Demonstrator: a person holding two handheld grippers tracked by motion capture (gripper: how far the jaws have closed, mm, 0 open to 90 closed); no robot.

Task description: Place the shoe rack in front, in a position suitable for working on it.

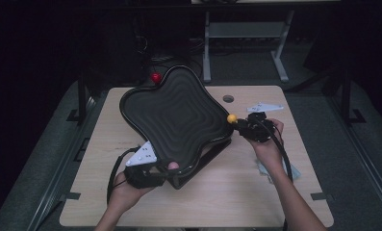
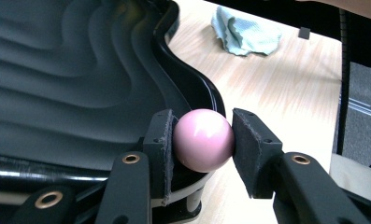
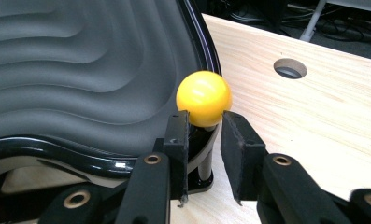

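A black tray (image 1: 179, 115) with a rippled, wavy-edged surface stands tilted on the wooden table (image 1: 236, 197), its far side raised. Ball knobs stick out at its corners: red (image 1: 156, 77) at the back, yellow (image 1: 232, 118) at the right, pink (image 1: 172, 166) at the front. My left gripper (image 2: 203, 133) is shut on the pink ball (image 2: 204, 140), both pads against its sides. My right gripper (image 3: 205, 130) is at the yellow ball (image 3: 203, 98). Its jaws stand either side of the thin stem under the ball, with gaps left, so it is open.
A crumpled pale-blue cloth (image 2: 246, 32) lies on the table at the right, partly under the right forearm (image 1: 285, 192). A round hole (image 1: 228, 98) is in the tabletop behind the tray. A grey metal frame (image 1: 246, 31) stands beyond the table's far edge.
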